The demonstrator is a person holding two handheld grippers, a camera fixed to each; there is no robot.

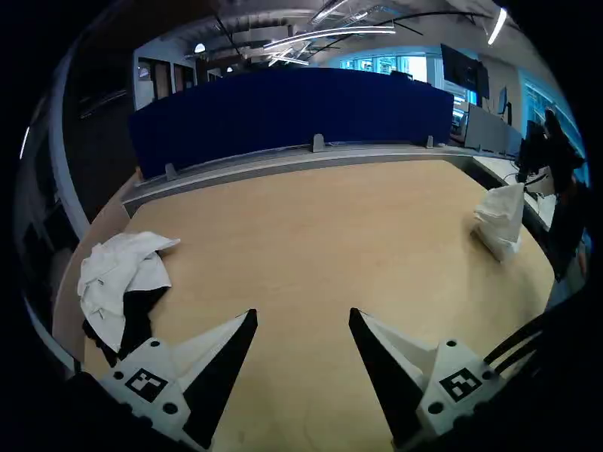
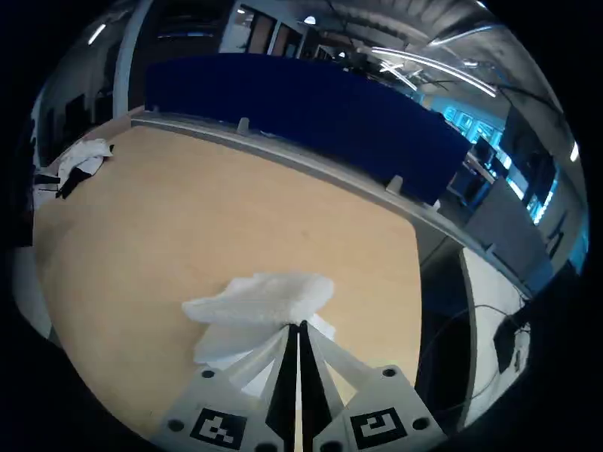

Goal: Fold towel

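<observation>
A white towel (image 2: pixel 260 297) lies bunched near the wooden table's right end. My right gripper (image 2: pixel 299 324) is shut on its near edge, the fingers pressed together with cloth pinched at the tips. In the left gripper view the same towel (image 1: pixel 501 218) stands up in a peak at the far right, under the dark shape of the other gripper (image 1: pixel 544 154). My left gripper (image 1: pixel 301 313) hangs open over bare table, with nothing between its fingers, far from the towel.
A heap of white and black cloths (image 1: pixel 120 282) sits at the table's left end, also the heap (image 2: pixel 81 160) in the right gripper view. A blue partition (image 1: pixel 294 113) runs along the table's (image 1: pixel 324 226) back edge. Right of the table lie a gap and a white desk (image 2: pixel 494 316).
</observation>
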